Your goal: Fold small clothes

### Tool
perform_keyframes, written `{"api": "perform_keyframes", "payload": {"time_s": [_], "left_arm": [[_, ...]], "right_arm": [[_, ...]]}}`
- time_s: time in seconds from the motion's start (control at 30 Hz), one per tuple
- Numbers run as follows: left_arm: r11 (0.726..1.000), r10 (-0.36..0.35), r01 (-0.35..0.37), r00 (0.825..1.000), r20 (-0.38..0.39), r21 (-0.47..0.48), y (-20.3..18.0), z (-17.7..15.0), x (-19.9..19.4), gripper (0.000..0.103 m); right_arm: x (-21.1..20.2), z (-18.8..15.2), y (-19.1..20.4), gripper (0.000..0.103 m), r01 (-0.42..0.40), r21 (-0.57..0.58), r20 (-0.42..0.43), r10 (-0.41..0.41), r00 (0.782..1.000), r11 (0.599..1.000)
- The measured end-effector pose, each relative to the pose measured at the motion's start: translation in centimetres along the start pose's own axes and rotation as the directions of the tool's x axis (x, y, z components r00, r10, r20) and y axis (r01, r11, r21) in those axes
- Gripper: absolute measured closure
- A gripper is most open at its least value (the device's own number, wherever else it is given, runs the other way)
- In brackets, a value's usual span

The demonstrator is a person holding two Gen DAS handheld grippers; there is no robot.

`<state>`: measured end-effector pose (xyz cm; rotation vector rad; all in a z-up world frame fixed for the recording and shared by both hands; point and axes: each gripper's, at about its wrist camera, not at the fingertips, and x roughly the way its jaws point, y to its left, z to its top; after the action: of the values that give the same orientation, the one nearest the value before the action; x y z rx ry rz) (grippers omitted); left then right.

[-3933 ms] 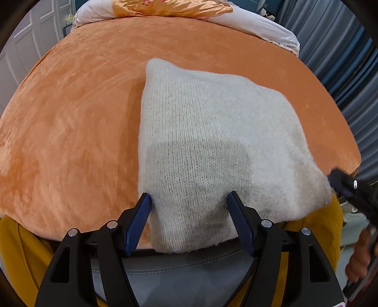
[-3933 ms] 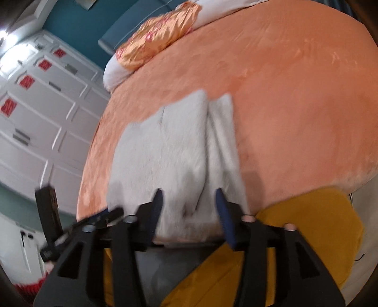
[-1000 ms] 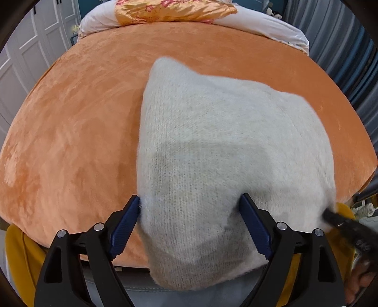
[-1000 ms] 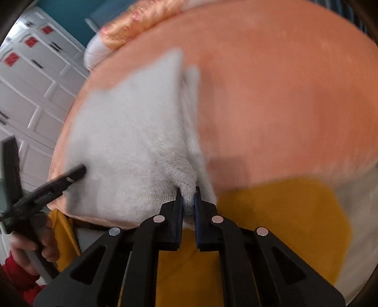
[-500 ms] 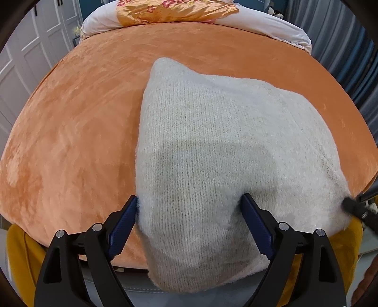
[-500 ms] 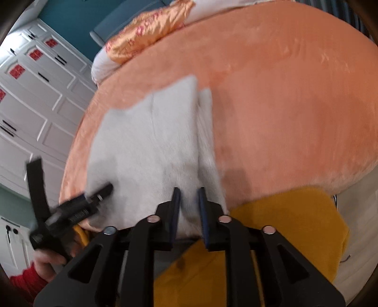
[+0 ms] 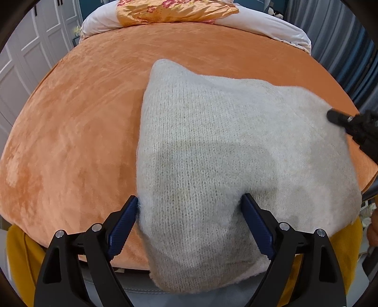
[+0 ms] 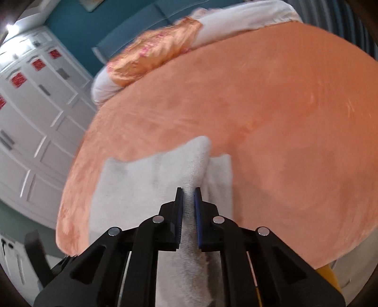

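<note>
A cream knitted garment (image 7: 212, 141) lies on the orange bed cover (image 7: 82, 118), its near edge hanging over the bed's front. My left gripper (image 7: 190, 212) is open, its blue pads on either side of the garment's near left part. My right gripper (image 8: 188, 203) is shut on a fold of the same garment (image 8: 146, 184) and holds it lifted. The right gripper's black tip (image 7: 337, 118) shows at the garment's right edge in the left wrist view.
An orange floral pillow (image 7: 174, 10) and white bedding (image 7: 271, 26) lie at the bed's far end. White wardrobe doors (image 8: 30, 106) stand to the left, blue-grey curtains (image 7: 349, 52) to the right. Yellow fabric (image 7: 19, 255) lies below the bed's front edge.
My right gripper has closed on the garment's right edge and lifted it up and forward over the bed. My left gripper has stayed open around the near left part.
</note>
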<state>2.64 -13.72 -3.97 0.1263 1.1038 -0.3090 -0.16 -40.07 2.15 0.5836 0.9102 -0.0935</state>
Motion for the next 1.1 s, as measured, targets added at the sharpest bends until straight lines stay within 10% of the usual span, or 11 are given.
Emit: {"api": "perform_keyframes", "payload": {"time_s": [0.5, 0.73, 0.87, 1.1], "left_arm": [[1.000, 0.009, -0.009, 1.000, -0.017, -0.029, 0.2, -0.4, 0.6, 0.009], [0.999, -0.010, 0.010, 1.000, -0.010, -0.041, 0.4, 0.3, -1.0, 0.009], [0.992, -0.060, 0.067, 0.996, 0.065, -0.111, 2.4, 1.9, -3.4, 0.010], [0.964, -0.132, 0.130, 0.991, 0.008, -0.234, 4.9, 4.4, -0.9, 0.010]], "right_arm": [[-1.5, -7.8, -0.9, 0.087, 0.098, -0.028, -0.078, -0.100, 0.992, 0.995], [-2.1, -5.9, -1.0, 0.081, 0.063, 0.011, -0.082, -0.062, 0.995, 0.998], [-3.2, -5.6, -1.4, 0.047, 0.072, 0.027, -0.023, -0.071, 0.997, 0.997], [1.1, -4.8, -2.9, 0.039, 0.012, 0.113, -0.119, 0.002, 0.993, 0.994]]}}
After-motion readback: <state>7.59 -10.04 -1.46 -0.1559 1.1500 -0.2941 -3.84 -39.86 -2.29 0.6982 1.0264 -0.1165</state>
